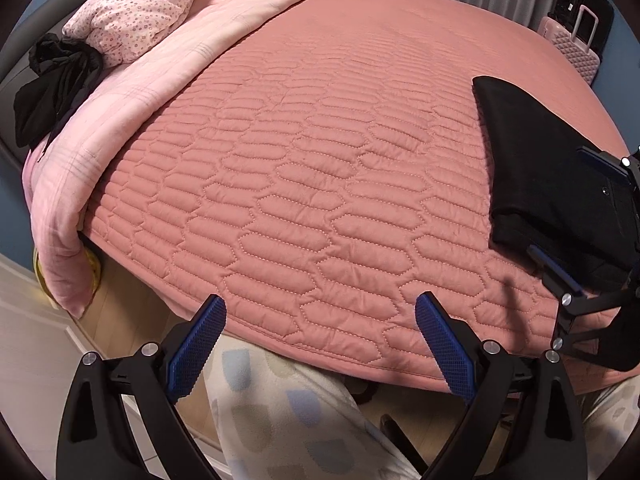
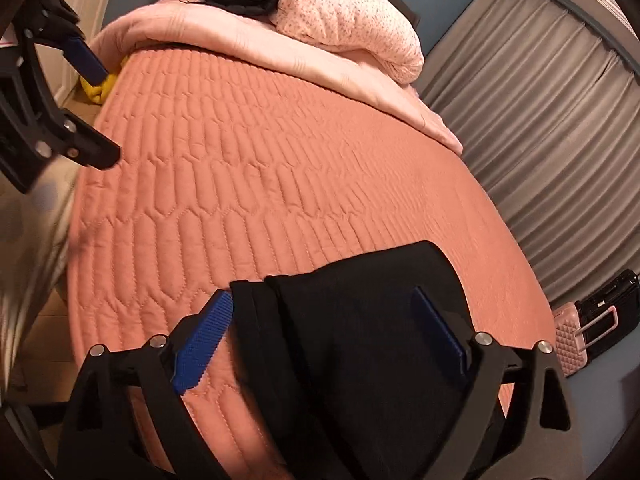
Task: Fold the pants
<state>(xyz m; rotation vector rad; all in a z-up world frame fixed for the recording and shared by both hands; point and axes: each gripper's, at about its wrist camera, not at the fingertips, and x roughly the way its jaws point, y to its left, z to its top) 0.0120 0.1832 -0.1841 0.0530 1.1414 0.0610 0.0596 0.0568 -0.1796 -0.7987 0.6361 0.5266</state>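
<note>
Left wrist view: left tool (image 1: 320, 344) released, empty; folded pants (image 1: 532, 168) lie on the bed (image 1: 300, 168) at three o'clock. Right wrist view: right tool (image 2: 332, 340) released, straddling the pants (image 2: 360, 340). Folding appears finished; next, withdraw cleanly.

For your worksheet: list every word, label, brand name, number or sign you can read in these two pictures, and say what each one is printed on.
None can be read. The folded black pants, the quilted bedspread, the dotted pillow and the pink suitcase show patterns only, no lettering. The black case beside the suitcase carries small pale marks, too small to read.
</note>
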